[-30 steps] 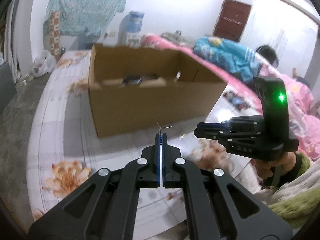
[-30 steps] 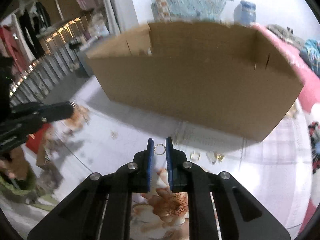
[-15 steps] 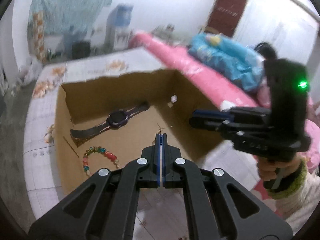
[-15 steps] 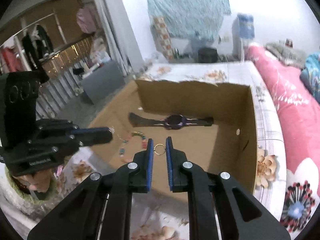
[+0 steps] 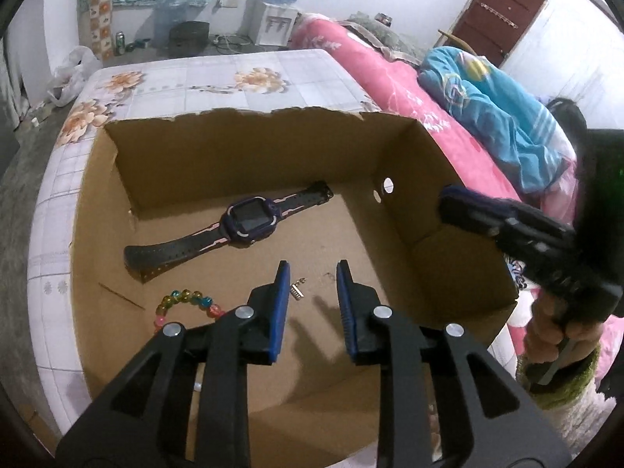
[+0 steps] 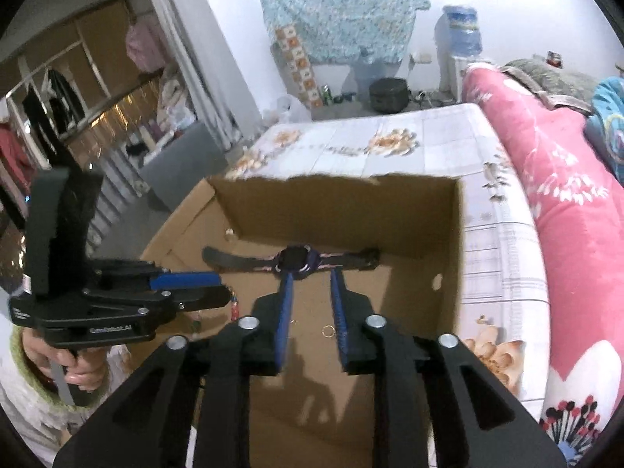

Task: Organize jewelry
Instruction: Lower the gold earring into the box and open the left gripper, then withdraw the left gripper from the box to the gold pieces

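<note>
Jewelry, 2 pieces: small earring (image 5: 296,292) and thin ring (image 6: 328,330), both dropping free inside the cardboard box (image 5: 241,144), near the watch (image 5: 249,222). I keep left tongs (image 5: 314,304) and right tongs (image 6: 312,312) opening, gripping nothing, low over box floor.

2 grippers are seen, jaws opening on both, nothing pressed by the pads: left gripper (image 5: 312,269) and right gripper (image 6: 312,280). 1 cardboard box (image 5: 241,148) is found under both. Inside it, 1 watch (image 5: 249,222) is counted beyond the left tips; 1 bead bracelet (image 5: 187,300) to the left of the left tips; 1 small earring (image 5: 296,290) betw. the left pads, untouched; 1 thin gold ring (image 6: 328,330) betw. the right pads, beside the right-hand one.
</note>
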Tool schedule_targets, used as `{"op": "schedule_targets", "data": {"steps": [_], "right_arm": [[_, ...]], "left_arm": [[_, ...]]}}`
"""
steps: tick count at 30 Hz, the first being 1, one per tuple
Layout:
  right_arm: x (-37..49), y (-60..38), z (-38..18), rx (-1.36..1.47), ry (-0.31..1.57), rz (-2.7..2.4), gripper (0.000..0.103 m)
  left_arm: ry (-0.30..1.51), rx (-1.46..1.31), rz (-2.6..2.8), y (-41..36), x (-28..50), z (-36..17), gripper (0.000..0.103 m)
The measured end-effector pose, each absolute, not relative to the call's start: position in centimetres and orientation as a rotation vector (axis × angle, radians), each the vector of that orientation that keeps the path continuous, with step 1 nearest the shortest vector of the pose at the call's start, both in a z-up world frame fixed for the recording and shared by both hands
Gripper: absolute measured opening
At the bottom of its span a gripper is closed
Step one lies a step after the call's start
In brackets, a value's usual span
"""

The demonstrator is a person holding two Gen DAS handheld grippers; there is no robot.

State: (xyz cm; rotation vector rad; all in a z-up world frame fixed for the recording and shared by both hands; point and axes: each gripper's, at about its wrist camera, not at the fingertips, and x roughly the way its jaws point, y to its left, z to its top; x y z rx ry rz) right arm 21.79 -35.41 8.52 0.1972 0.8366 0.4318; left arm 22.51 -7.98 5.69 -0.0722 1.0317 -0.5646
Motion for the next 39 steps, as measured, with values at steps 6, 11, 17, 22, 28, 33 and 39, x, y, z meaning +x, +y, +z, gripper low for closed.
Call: {"op": "schedule_targets", "data": {"steps": [6,11,17,22,28,33,39], "right_arm": [[18.9,-37.8,11.0,0.231,0.755,0.395,0.022],[15.9,-39.1,12.4,0.26,0.715,0.387,0.027],[12.4,-39.2,13.0,0.282,0.695,0.393,0.028],[9.3,-38.4,12.1,0.306,0.702,0.446,0.039],[6.0,-36.1,8.8,0.291,0.774,0.508,0.047],[5.8,-33.7,2.6,0.385,0.958,0.533,0.047],[6.8,-31.5,-1.2,0.428,1.085,0.539,0.047]], "left_arm": [[0.966,-0.084,-0.555,-7.2,20.9,7.3,0.023],[0.886,-0.072,-0.558,-6.2,18.4,9.1,0.023],[0.806,-0.107,-0.598,-4.4,15.1,11.3,0.023],[0.741,-0.12,-0.6,-1.9,11.5,11.7,0.028],[0.734,-0.126,-0.579,1.2,7.1,9.4,0.033],[0.804,-0.15,-0.55,1.8,5.0,5.7,0.033],[0.901,0.072,-0.478,-2.1,4.7,0.5,0.033]]}}
